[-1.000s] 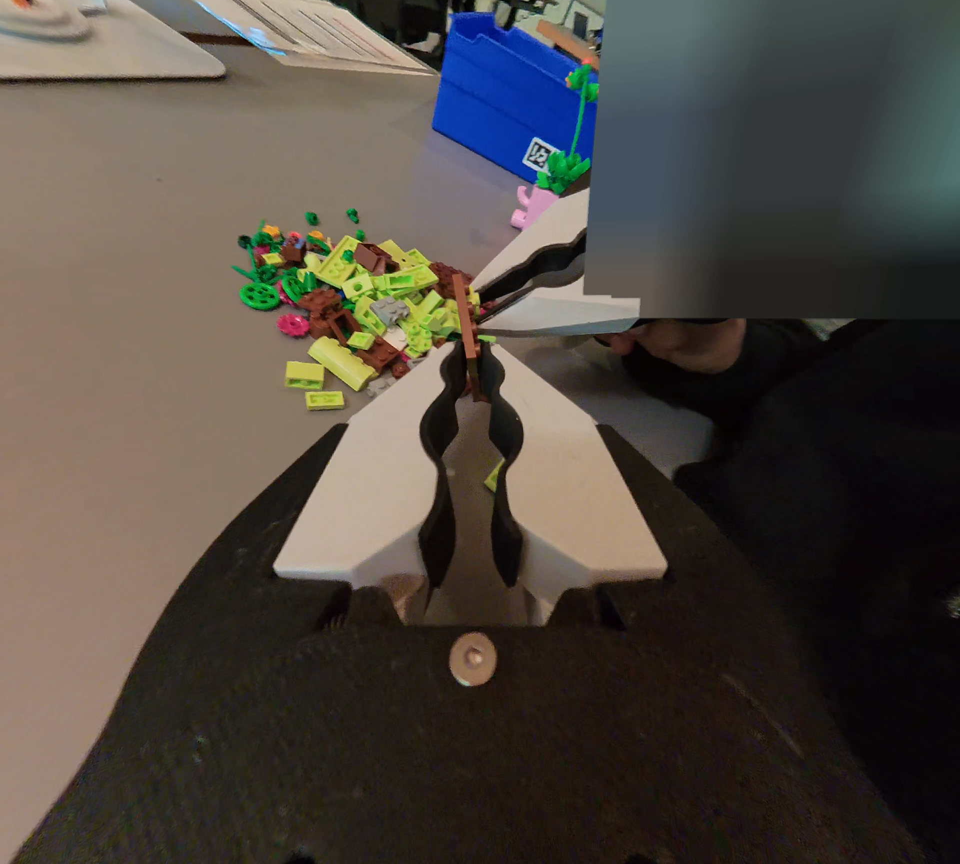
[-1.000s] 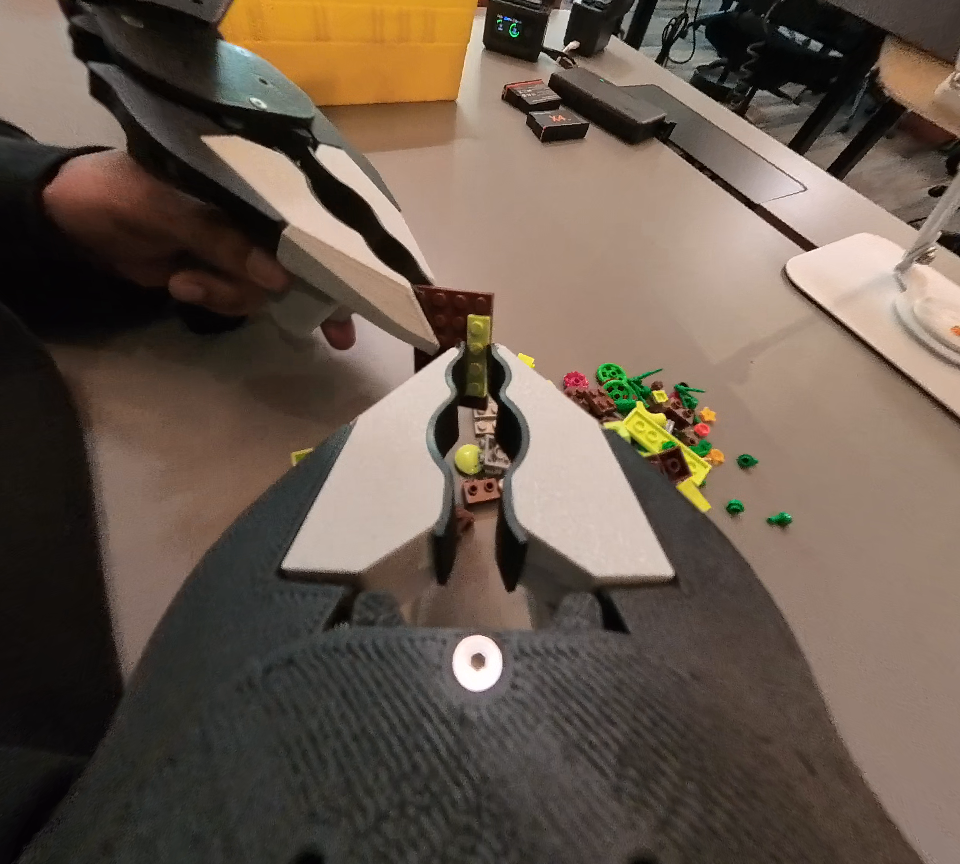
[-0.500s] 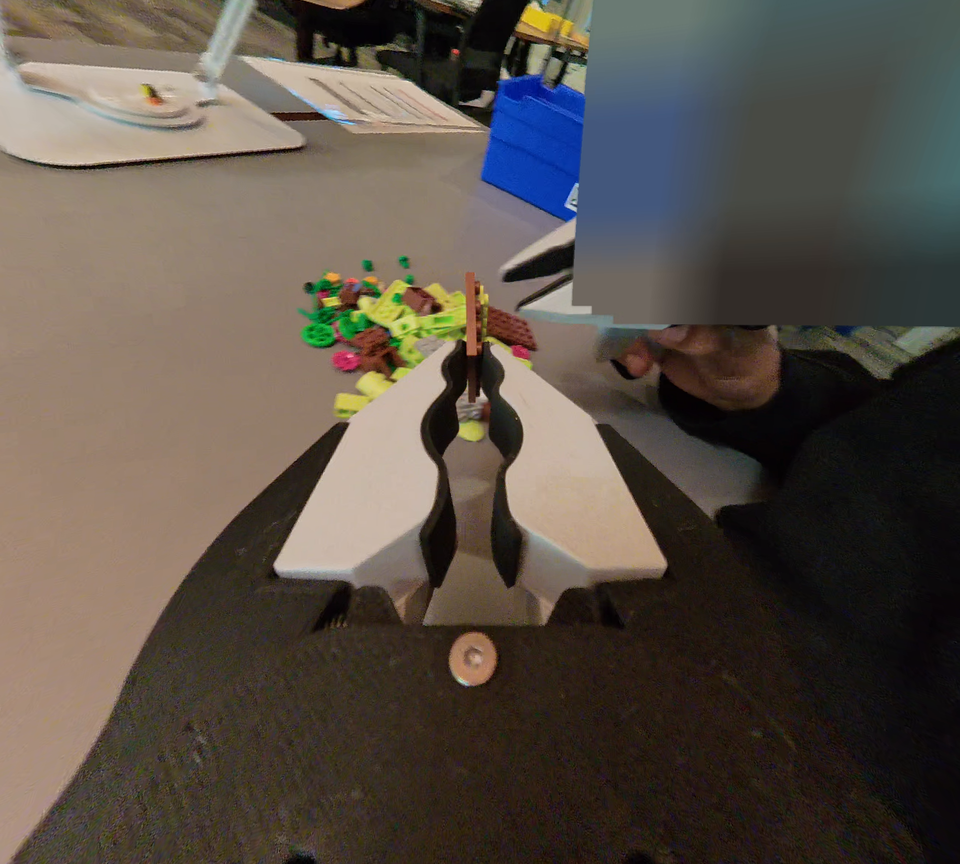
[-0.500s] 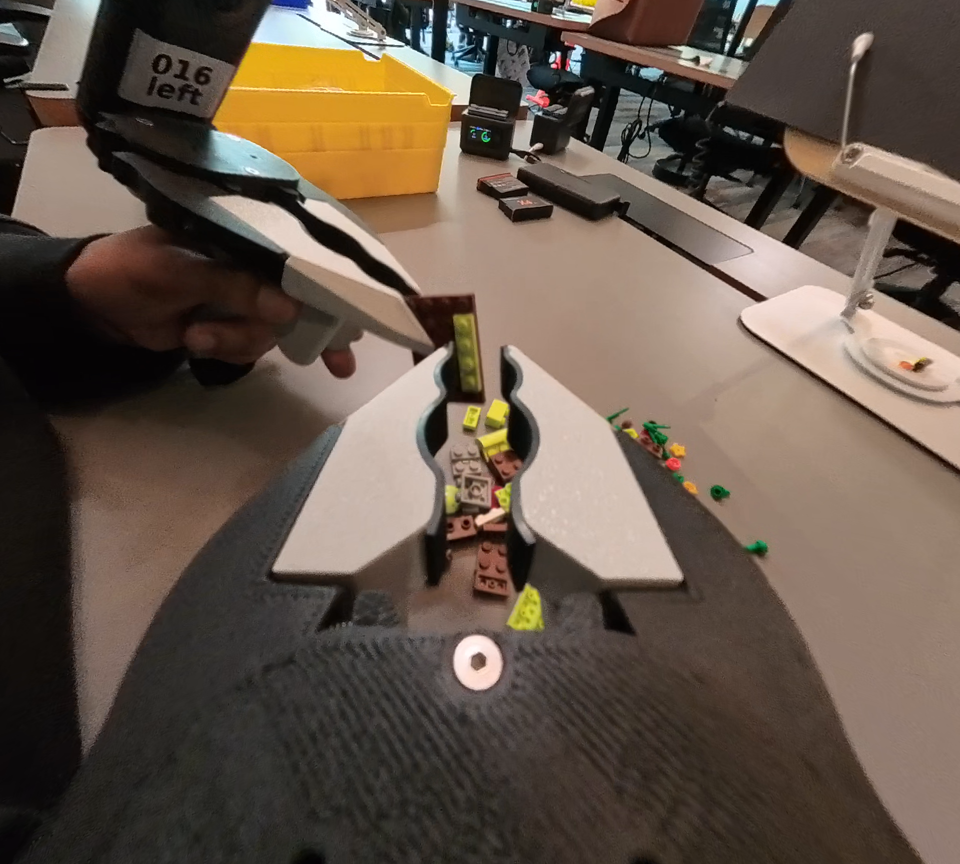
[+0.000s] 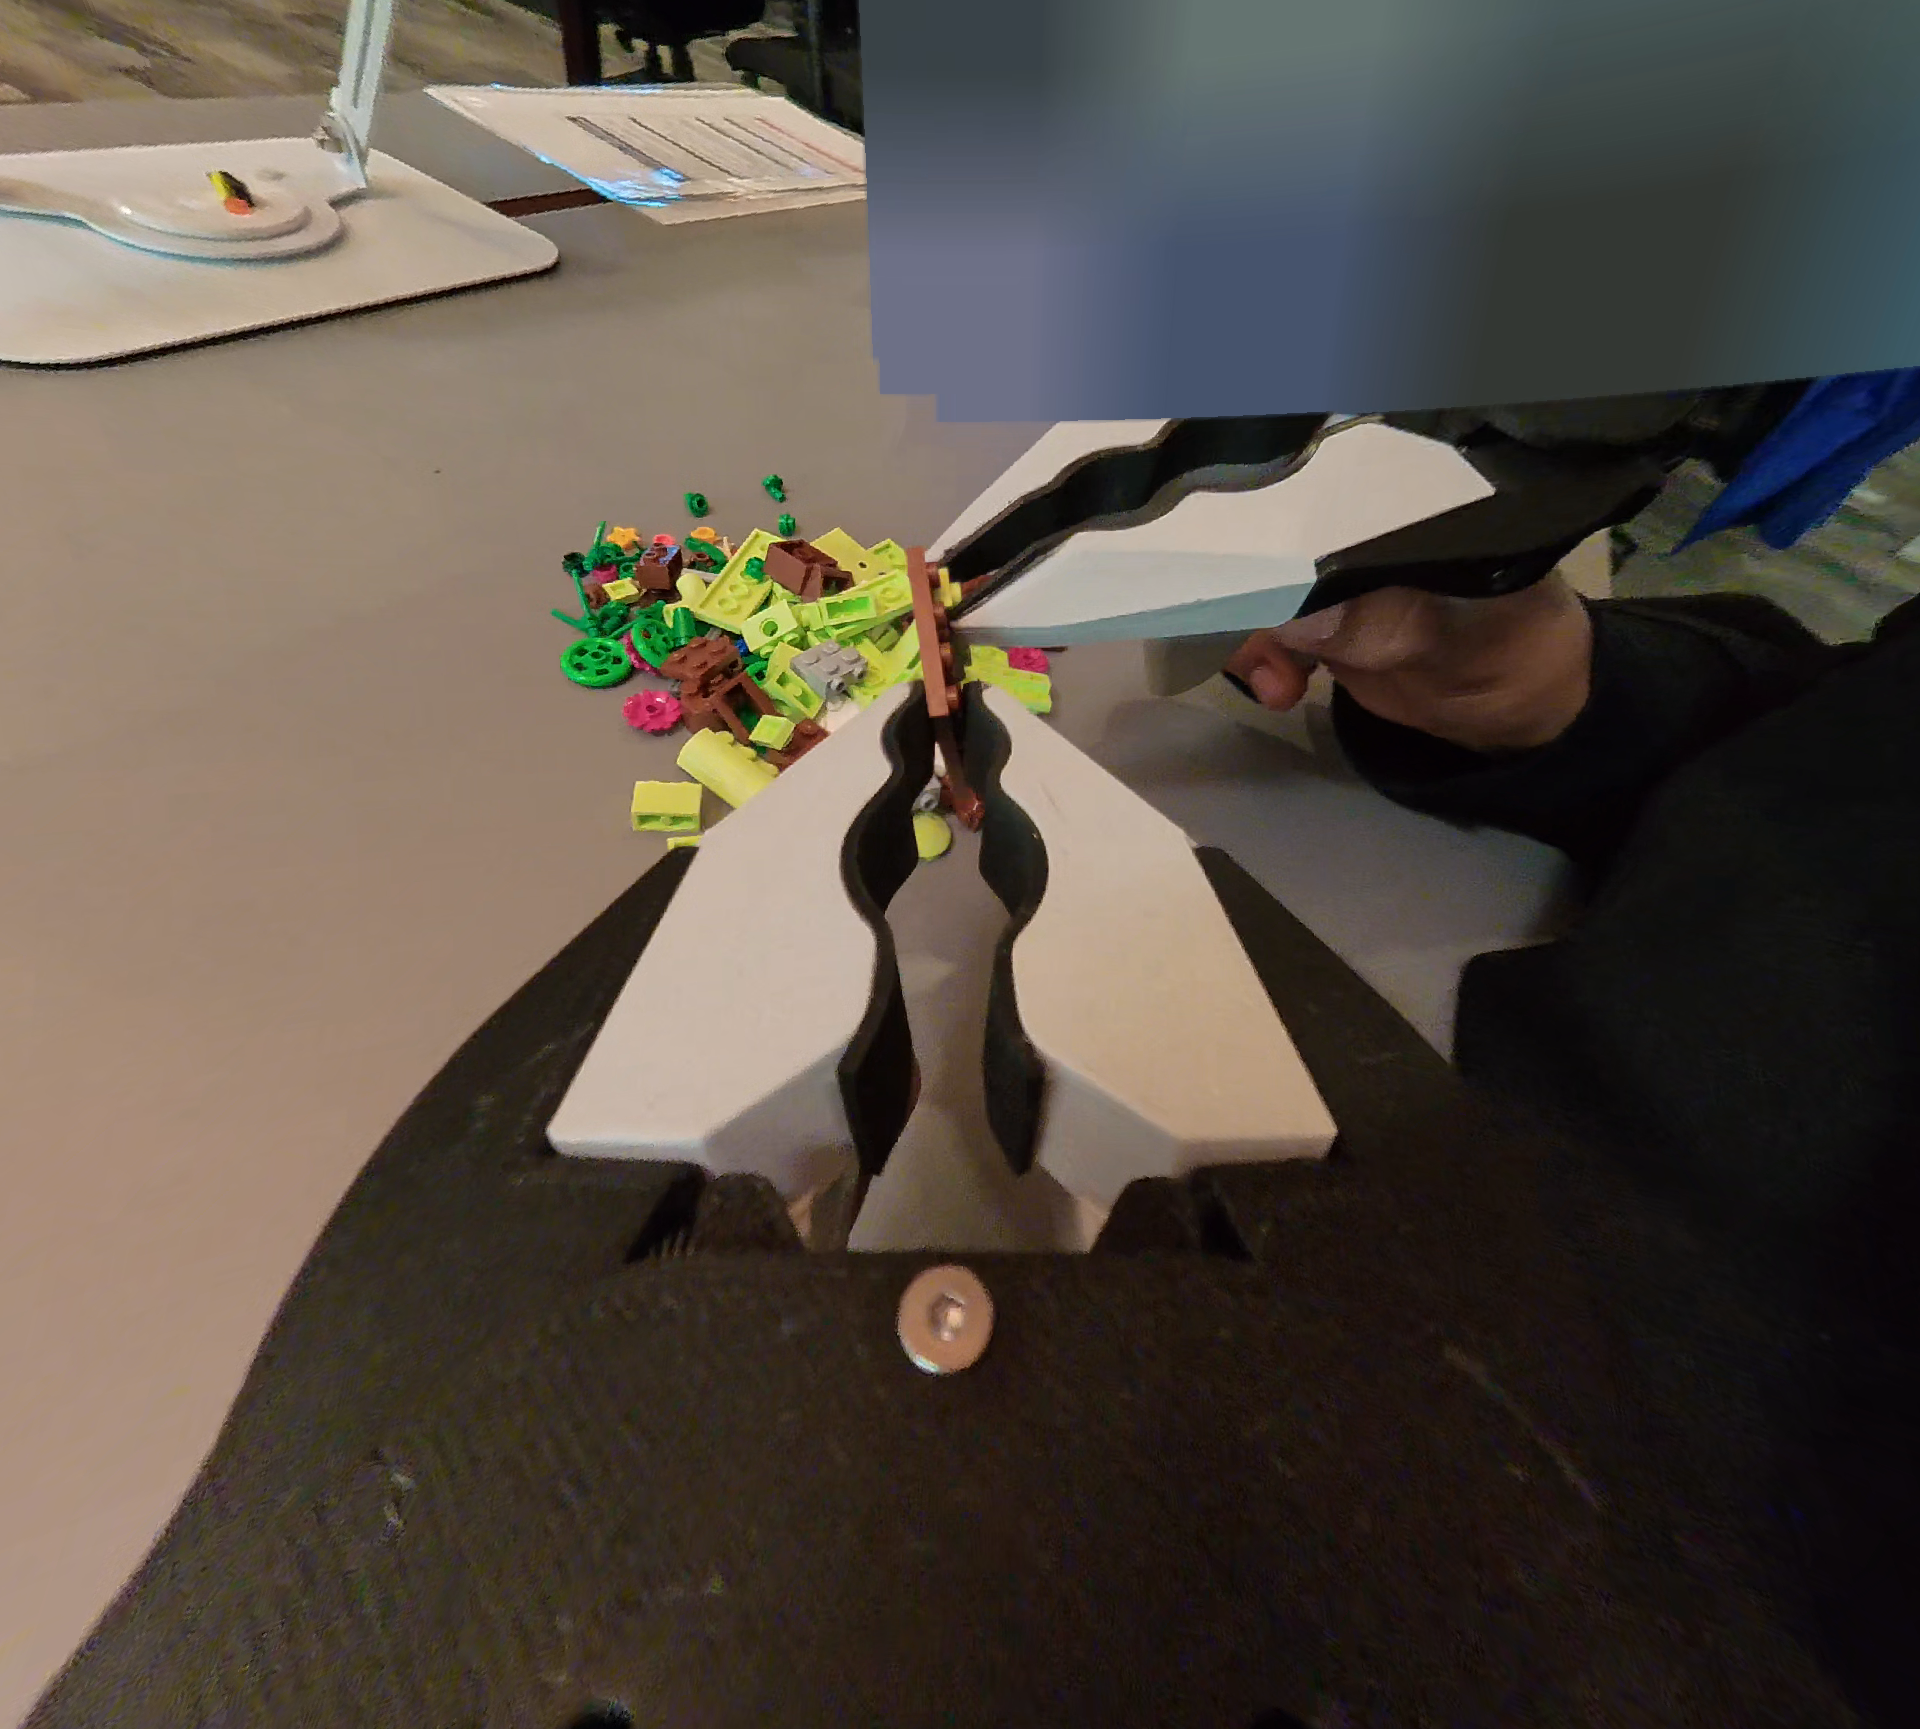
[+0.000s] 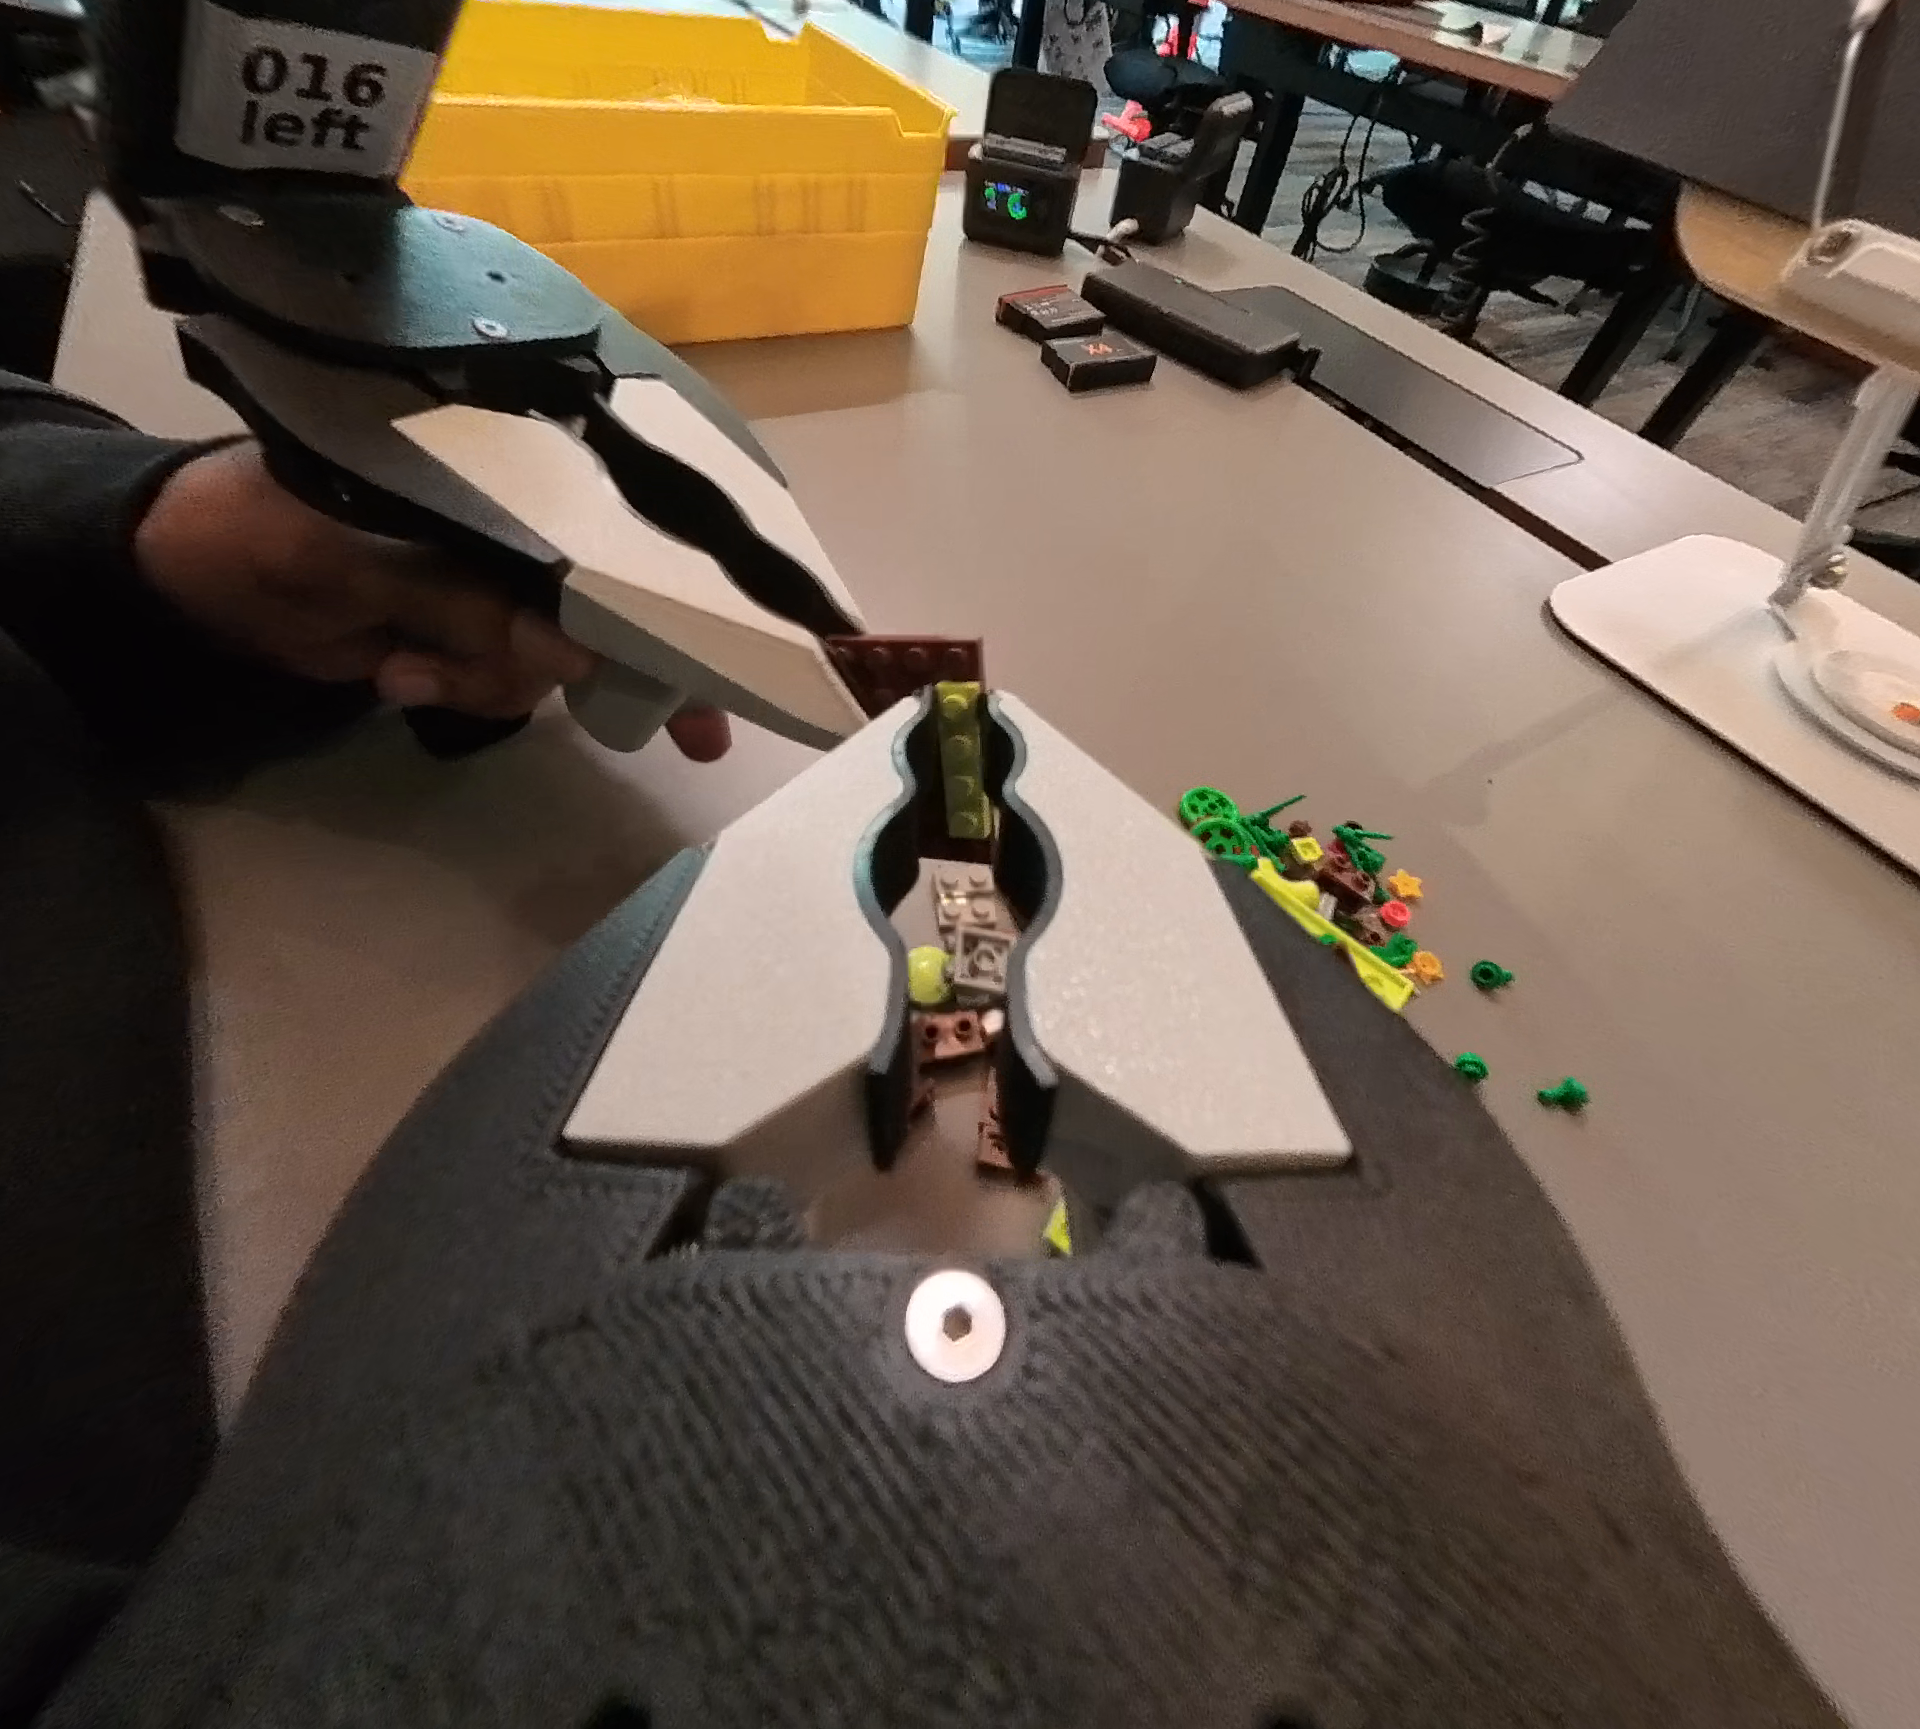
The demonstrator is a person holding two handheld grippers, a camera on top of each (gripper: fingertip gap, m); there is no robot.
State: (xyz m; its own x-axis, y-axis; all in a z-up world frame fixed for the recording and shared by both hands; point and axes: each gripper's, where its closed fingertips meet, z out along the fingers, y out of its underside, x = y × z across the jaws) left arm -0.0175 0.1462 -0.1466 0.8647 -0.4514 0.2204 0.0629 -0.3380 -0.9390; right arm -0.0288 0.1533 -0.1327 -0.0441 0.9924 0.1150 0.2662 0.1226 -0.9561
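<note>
My left gripper (image 5: pixel 942 694) is shut on a brown plate (image 5: pixel 928 630), held upright and edge-on above the table. A lime strip plate (image 6: pixel 961 775) sits on the brown plate's (image 6: pixel 914 666) studded face. My right gripper (image 6: pixel 956 697) is closed around the lime strip. In the left wrist view the right gripper (image 5: pixel 956 593) comes in from the right, tips on the lime strip (image 5: pixel 948 583). In the right wrist view the left gripper (image 6: pixel 844 656) enters from the left. A pile of small bricks (image 5: pixel 769 630) lies on the table just beyond and below; it also shows in the right wrist view (image 6: pixel 1330 890).
A white lamp base (image 5: pixel 260 266) stands at the far left of the grey table, with a printed sheet (image 5: pixel 707 152) behind it. A yellow bin (image 6: pixel 675 204) and black devices (image 6: pixel 1184 318) stand behind the left gripper. A hand (image 5: pixel 1434 661) holds the right gripper.
Half a second ago my right gripper's jaws stood open around the lime strip; now they are closed on it. The left gripper has kept hold of the brown plate throughout.
</note>
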